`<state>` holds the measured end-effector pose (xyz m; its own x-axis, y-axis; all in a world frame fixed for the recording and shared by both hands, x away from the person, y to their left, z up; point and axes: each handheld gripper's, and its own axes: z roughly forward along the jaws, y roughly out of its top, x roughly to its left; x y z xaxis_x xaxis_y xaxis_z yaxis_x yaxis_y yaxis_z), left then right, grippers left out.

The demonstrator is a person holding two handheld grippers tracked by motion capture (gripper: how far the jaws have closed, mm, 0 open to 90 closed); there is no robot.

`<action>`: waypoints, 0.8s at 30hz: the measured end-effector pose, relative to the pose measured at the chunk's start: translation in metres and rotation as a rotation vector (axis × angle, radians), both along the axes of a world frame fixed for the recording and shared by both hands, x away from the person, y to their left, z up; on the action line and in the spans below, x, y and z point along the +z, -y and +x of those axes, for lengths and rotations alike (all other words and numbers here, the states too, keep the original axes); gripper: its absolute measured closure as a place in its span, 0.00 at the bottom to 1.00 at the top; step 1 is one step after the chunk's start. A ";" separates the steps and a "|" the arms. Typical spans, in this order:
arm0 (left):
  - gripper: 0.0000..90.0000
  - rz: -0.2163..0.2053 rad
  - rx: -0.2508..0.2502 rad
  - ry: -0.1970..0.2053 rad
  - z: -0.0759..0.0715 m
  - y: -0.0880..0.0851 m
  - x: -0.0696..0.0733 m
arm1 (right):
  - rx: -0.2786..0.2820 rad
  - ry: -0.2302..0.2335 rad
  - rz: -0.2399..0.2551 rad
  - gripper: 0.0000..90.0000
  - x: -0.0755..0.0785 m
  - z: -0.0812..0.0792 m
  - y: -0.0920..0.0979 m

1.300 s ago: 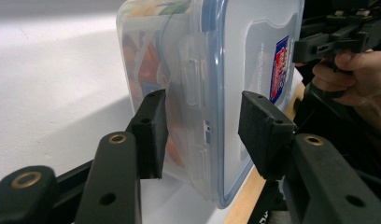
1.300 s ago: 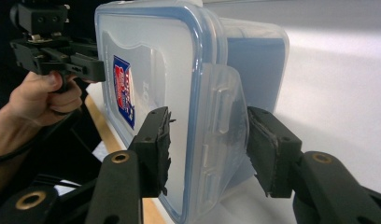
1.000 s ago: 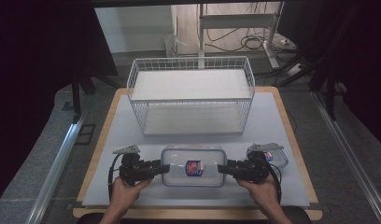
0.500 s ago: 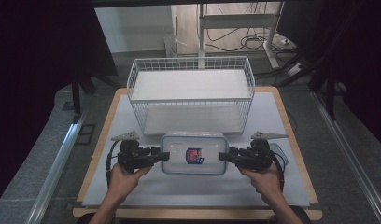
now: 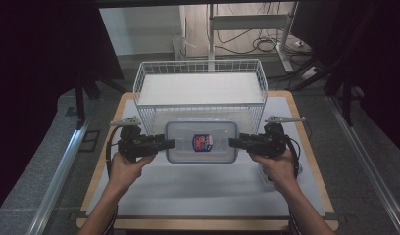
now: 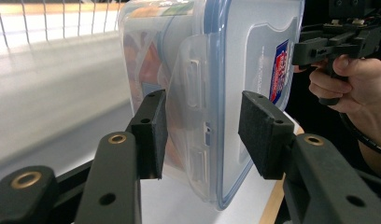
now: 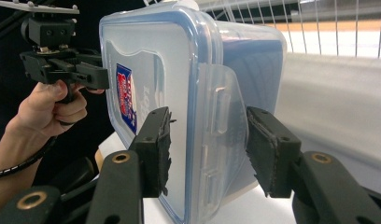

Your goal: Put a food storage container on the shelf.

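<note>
I hold the box (image 5: 201, 142) by its two short ends, my left tongs (image 5: 164, 144) clamped on the end at 9 o'clock and my right tongs (image 5: 235, 142) clamped on the end at 3 o'clock, each pair of pads pressing across the lid edge and latch flap. The box sits level between my hands, lid with its red and blue sticker (image 5: 202, 142) facing up, over the bench (image 5: 188, 196) just at the 6 o'clock side of the wire basket (image 5: 200, 68). In the left gripper view my pads (image 6: 153, 133) straddle the latch (image 6: 193, 107), with my right hand (image 6: 352, 84) beyond at 2 o'clock.
</note>
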<state>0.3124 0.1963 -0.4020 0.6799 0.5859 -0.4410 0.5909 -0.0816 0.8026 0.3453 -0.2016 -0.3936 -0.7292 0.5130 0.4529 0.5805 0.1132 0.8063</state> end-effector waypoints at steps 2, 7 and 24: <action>0.59 -0.002 0.002 0.006 0.003 -0.001 0.005 | 0.001 0.009 0.001 0.58 0.007 0.004 -0.001; 0.58 -0.012 0.014 0.025 0.012 -0.005 0.022 | 0.002 0.026 0.013 0.58 0.023 0.014 -0.005; 0.59 -0.033 0.023 0.050 0.055 -0.013 0.068 | -0.009 0.045 0.052 0.59 0.071 0.057 -0.011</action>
